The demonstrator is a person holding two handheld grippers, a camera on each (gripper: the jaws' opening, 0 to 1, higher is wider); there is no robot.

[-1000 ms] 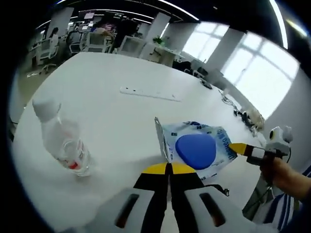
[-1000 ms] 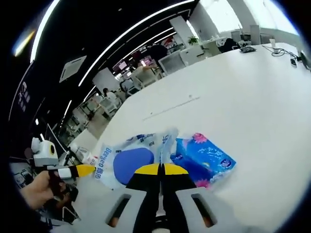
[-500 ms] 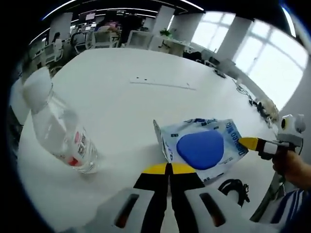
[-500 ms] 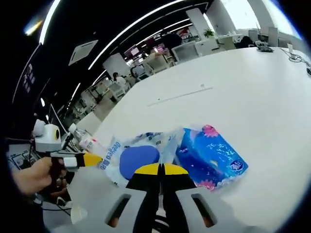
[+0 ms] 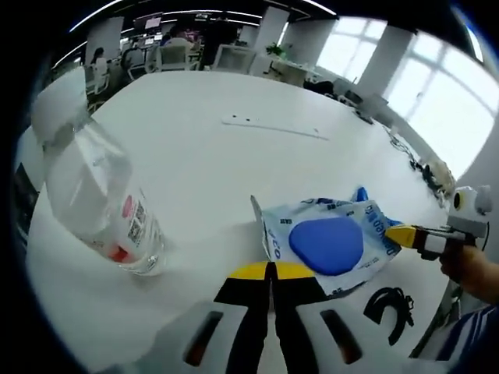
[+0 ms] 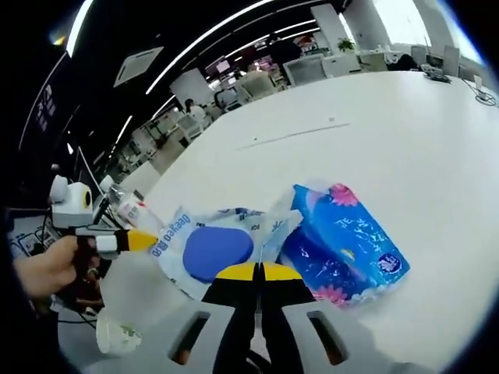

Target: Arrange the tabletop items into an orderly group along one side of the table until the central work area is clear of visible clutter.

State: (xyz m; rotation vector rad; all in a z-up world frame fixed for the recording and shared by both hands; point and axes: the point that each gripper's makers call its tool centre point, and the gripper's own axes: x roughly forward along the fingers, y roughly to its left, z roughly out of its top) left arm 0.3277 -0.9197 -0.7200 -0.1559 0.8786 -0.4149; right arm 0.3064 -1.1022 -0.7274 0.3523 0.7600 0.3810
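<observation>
A white wet-wipes pack [image 5: 327,241] with a blue oval lid lies on the white table [image 5: 203,156]. My left gripper [image 5: 271,270] is shut on its raised near edge. My right gripper [image 5: 401,234] comes in from the right and pinches the opposite edge. In the right gripper view the wipes pack [image 6: 207,249] sits ahead of my shut right gripper [image 6: 257,271], and the left gripper [image 6: 140,240] holds its far left edge. A blue flowered tissue pack [image 6: 343,245] lies against the wipes pack's right side. A clear water bottle [image 5: 101,210] stands close on the left.
A black cable [image 5: 390,300] hangs below the table edge at the right. The water bottle [image 6: 129,210] stands near the table's left edge, with a crumpled cup [image 6: 117,336] below it. Office desks and chairs lie beyond the far edge.
Both grippers keep the wipes pack between them. In the left gripper view the bottle has grown larger and nearer. The tissue pack now sits closer in the right gripper view.
</observation>
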